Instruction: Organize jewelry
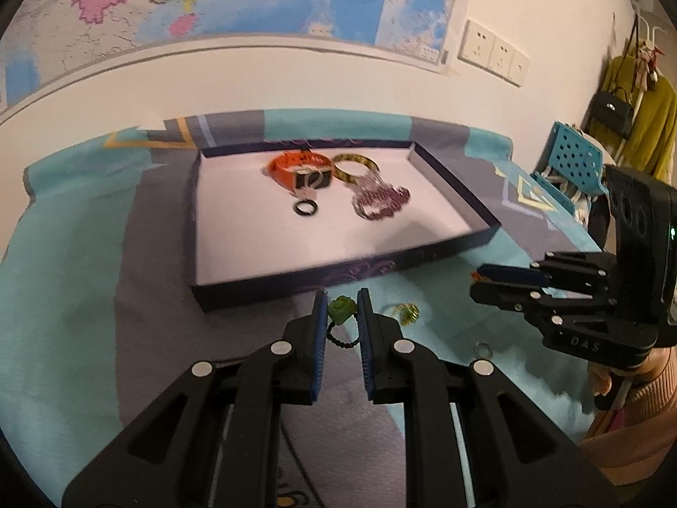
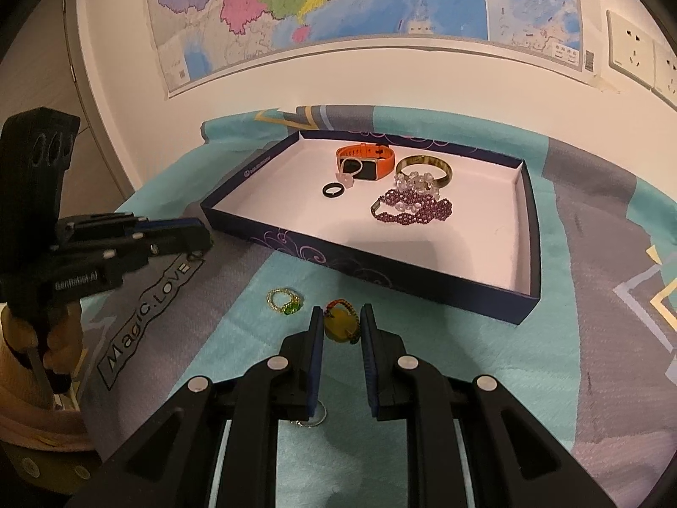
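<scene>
Left gripper (image 1: 342, 313) spread around the green flower ring (image 1: 342, 310) before the tray (image 1: 296, 279); right gripper (image 2: 342, 326) (only its own camera shows this) spread around the amber pendant (image 2: 340, 325).

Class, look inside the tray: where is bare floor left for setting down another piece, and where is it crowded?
The tray has bare floor along its near wall and in the corners on either side. The back middle is crowded: orange watch, black ring, bangle and purple bead strand cluster there.

Wall map (image 2: 321, 0), perhaps coats (image 1: 634, 114).
</scene>
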Available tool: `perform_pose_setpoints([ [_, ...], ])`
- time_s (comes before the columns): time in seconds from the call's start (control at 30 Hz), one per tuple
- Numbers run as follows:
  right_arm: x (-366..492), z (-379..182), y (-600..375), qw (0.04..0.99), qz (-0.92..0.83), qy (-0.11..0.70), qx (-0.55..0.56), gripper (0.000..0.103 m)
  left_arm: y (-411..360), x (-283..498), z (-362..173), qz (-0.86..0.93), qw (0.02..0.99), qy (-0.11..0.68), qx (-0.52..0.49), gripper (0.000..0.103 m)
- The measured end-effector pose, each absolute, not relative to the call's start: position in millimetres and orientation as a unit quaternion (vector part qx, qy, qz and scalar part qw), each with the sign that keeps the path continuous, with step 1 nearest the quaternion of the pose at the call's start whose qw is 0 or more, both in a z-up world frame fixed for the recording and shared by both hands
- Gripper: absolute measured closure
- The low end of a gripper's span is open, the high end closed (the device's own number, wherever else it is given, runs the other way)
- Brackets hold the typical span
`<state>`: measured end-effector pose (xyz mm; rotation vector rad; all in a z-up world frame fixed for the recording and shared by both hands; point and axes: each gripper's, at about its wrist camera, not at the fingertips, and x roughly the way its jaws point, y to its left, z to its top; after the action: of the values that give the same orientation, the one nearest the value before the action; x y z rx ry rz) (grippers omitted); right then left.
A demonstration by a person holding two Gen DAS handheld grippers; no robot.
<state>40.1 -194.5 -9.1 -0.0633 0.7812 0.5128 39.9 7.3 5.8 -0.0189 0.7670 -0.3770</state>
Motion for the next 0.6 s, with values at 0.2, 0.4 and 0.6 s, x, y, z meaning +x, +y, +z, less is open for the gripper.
perform_pose_setpoints([
  [0.2, 43.3, -5.1, -195.4, 0.895, 0.247, 0.371, -0.033, 0.087, 8.2, 45.5, 14.8, -0.181, 0.915, 0.362, -0.007, 0.088],
  [0.4, 48.7, 0.4, -195.7, 0.898, 0.246, 0.362, -0.034, 0.087, 3.2, 51.4, 18.1, -0.186, 0.916, 0.356, -0.002, 0.088],
  [0.6, 55.9, 9.0, -196.5, 0.904, 0.243, 0.351, -0.039, 0.087, -2.5, 59.0, 20.3, -0.188, 0.917, 0.353, 0.002, 0.088],
])
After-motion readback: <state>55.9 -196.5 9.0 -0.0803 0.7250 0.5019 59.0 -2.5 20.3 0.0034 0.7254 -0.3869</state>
